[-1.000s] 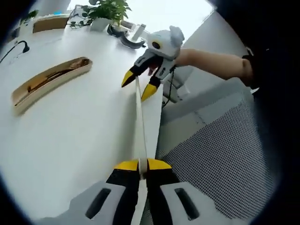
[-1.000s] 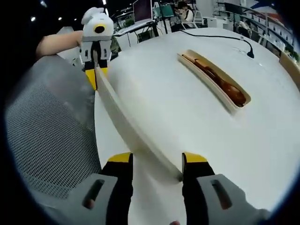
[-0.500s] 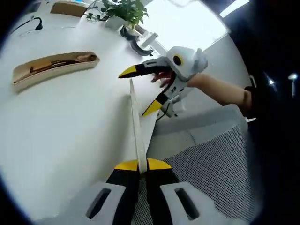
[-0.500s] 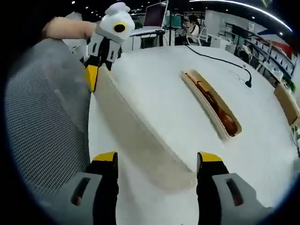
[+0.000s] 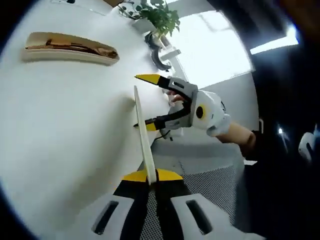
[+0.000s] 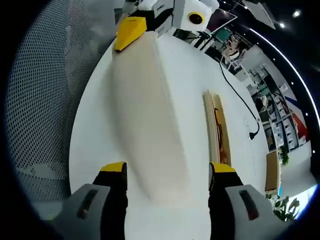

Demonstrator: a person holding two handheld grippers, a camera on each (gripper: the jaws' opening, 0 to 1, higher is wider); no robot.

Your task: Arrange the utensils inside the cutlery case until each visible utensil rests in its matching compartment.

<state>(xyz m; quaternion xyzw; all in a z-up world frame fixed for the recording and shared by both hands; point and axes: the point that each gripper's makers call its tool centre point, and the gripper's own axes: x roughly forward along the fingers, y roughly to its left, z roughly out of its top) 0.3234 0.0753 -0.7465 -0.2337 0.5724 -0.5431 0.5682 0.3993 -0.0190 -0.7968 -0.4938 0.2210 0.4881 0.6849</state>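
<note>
Evidently the case lid (image 6: pixel 145 110) is carried edge-up above the white table (image 5: pixel 60 125), likely to be set onto the cutlery case (image 5: pixel 70 47) lying well beyond it with utensils inside. Left gripper (image 5: pixel 148 176) pinches one end; right gripper (image 6: pixel 167 170) straddles the other, jaws spread wide.

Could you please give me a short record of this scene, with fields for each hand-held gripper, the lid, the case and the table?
left hand-held gripper: shut on the near end of the lid
right hand-held gripper: open, jaws either side of the lid's far end
lid: long, cream, held above the table edge
cutlery case: open on the table, brown utensils inside
table: white, round-edged
background: potted plant, mesh chair
</note>
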